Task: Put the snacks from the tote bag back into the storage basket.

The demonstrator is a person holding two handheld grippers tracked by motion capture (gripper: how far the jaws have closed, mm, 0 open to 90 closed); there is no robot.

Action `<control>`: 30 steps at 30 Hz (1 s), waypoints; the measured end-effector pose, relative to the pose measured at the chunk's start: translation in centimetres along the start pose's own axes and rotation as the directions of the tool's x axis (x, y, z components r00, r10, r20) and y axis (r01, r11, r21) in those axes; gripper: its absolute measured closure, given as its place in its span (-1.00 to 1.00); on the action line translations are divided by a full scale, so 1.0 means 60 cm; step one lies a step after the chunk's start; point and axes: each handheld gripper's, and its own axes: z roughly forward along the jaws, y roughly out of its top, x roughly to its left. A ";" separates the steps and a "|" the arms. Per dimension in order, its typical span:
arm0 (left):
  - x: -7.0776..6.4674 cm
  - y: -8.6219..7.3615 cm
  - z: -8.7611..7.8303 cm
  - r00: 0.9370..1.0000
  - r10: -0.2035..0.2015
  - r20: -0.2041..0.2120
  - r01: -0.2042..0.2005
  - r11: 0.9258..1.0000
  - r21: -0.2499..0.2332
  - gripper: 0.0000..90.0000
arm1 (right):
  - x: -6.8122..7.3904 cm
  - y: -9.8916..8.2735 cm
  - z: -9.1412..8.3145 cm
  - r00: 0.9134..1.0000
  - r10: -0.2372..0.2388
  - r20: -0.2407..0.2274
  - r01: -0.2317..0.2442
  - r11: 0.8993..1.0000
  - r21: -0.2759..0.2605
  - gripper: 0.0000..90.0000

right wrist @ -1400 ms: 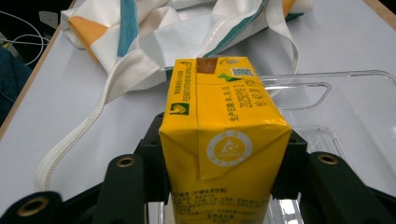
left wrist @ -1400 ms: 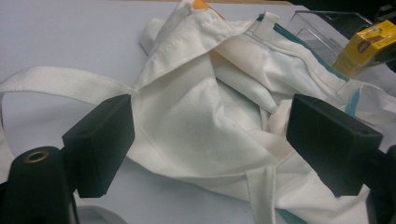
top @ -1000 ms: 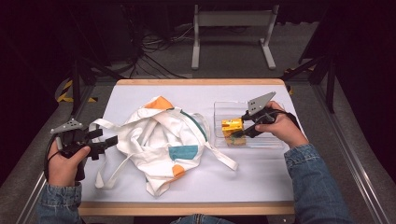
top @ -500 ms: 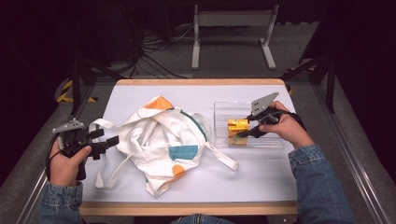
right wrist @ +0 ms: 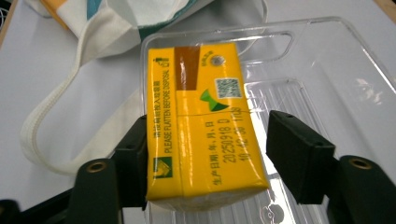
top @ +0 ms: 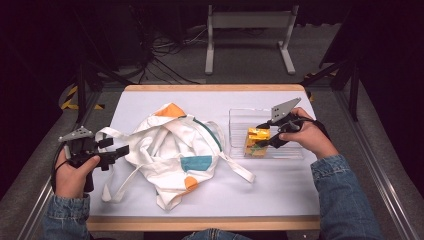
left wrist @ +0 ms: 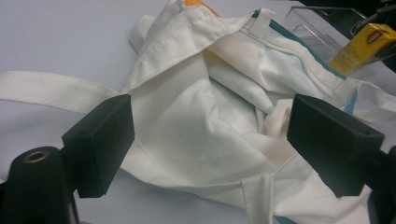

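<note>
Straddling the yellow drink carton (right wrist: 203, 123) inside the clear tray (right wrist: 327, 70) with the right gripper (right wrist: 205, 158) spread, having just been opening (light, stiff, slick-skinned, probably best pinched across flat sides).

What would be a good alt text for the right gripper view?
A yellow drink carton stands between the open right gripper jaws, inside a clear plastic tray. A white tote bag lies beyond on the white table.

Overhead light falls evenly on the white tabletop (top: 280, 195); surroundings remain dark. Shadows are soft. Glare streaks the clear tray (right wrist: 345, 79). Both gripper views blur slightly toward near edges.
</note>
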 end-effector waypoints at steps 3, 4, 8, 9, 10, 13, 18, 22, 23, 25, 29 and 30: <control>0.000 0.000 0.000 1.000 0.002 0.000 -0.002 1.000 0.001 -0.65 | 0.005 0.008 -0.009 1.000 0.002 0.008 -0.002 0.999 -0.038 -0.29; 0.000 -0.001 -0.001 1.000 0.001 -0.001 -0.001 1.000 0.001 -0.65 | 0.007 0.013 -0.014 1.000 0.003 0.011 -0.002 0.999 -0.051 -0.31; -0.001 -0.003 -0.006 1.000 -0.004 -0.009 0.004 1.000 -0.004 -0.65 | 0.018 0.031 -0.030 0.999 -0.011 0.030 0.014 0.996 -0.088 -0.37; 0.000 -0.004 -0.008 1.000 -0.003 -0.012 0.003 1.000 -0.002 -0.64 | 0.021 0.034 -0.034 0.999 -0.008 0.032 0.011 0.996 -0.094 -0.38; 0.000 -0.004 -0.008 1.000 -0.003 -0.012 0.003 1.000 -0.002 -0.65 | 0.021 0.034 -0.034 0.999 -0.008 0.032 0.011 0.996 -0.094 -0.38; 0.000 -0.006 -0.012 1.000 0.005 -0.012 -0.005 1.000 -0.010 -0.65 | 0.035 0.044 -0.049 0.998 0.009 0.060 -0.002 0.992 -0.129 -0.45; -0.001 -0.007 -0.016 1.000 0.015 -0.012 -0.016 1.000 -0.014 -0.66 | 0.048 0.046 -0.068 0.994 0.034 0.106 -0.019 0.990 -0.143 -0.45; -0.002 -0.009 -0.017 1.000 0.026 -0.005 -0.026 1.000 -0.008 -0.67 | 0.063 0.041 -0.091 0.983 0.083 0.166 -0.055 0.984 -0.172 -0.46; -0.003 -0.010 -0.018 1.000 0.030 -0.007 -0.030 0.999 -0.010 -0.68 | 0.067 0.038 -0.098 0.977 0.099 0.191 -0.065 0.982 -0.176 -0.47; -0.004 -0.012 -0.020 1.000 0.030 -0.005 -0.030 0.999 -0.011 -0.68 | 0.070 0.034 -0.104 0.972 0.112 0.206 -0.074 0.980 -0.185 -0.48; -0.007 -0.015 -0.024 0.998 0.055 -0.004 -0.055 0.998 -0.015 -0.71 | 0.086 0.011 -0.128 0.948 0.189 0.256 -0.126 0.962 -0.243 -0.54; -0.007 -0.015 -0.024 0.998 0.055 -0.004 -0.055 0.998 -0.015 -0.71 | 0.089 0.006 -0.132 0.942 0.203 0.267 -0.137 0.959 -0.247 -0.55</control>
